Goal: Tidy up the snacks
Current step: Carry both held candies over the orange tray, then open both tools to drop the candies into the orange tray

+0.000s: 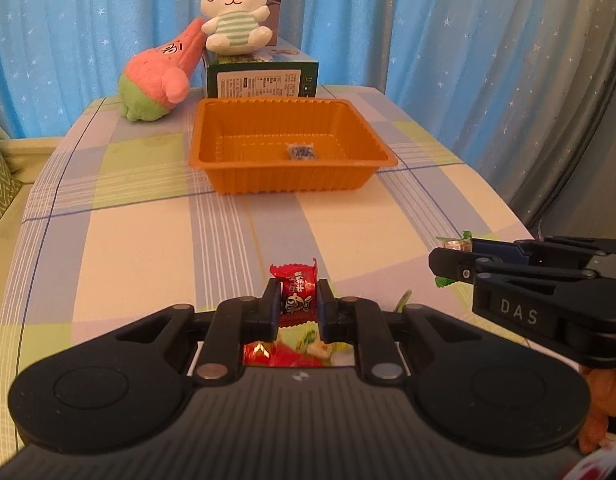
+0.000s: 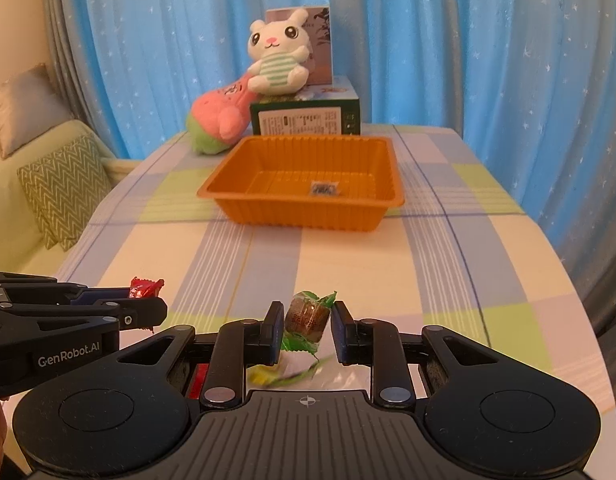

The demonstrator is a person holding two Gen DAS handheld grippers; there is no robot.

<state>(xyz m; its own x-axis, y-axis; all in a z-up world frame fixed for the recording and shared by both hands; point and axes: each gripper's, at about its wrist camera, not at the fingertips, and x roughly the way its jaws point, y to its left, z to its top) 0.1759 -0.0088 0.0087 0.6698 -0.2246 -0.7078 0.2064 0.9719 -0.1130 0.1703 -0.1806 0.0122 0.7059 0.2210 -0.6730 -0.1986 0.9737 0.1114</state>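
My left gripper is shut on a red-wrapped candy, lifted above the near end of the table. To its right, my right gripper is shut on a green-wrapped candy. Each gripper shows from the side in the other's view: the right gripper with the green candy at its tip, the left gripper with the red candy. Farther back stands an orange plastic tray with one small dark-wrapped snack inside; in the right wrist view the tray and the snack show too. More wrapped candies lie below the fingers.
A checked tablecloth covers the table. Behind the tray stand a green box, a white bunny plush on it and a pink-green plush leaning beside. Blue curtains hang behind; a sofa with cushions sits left of the table.
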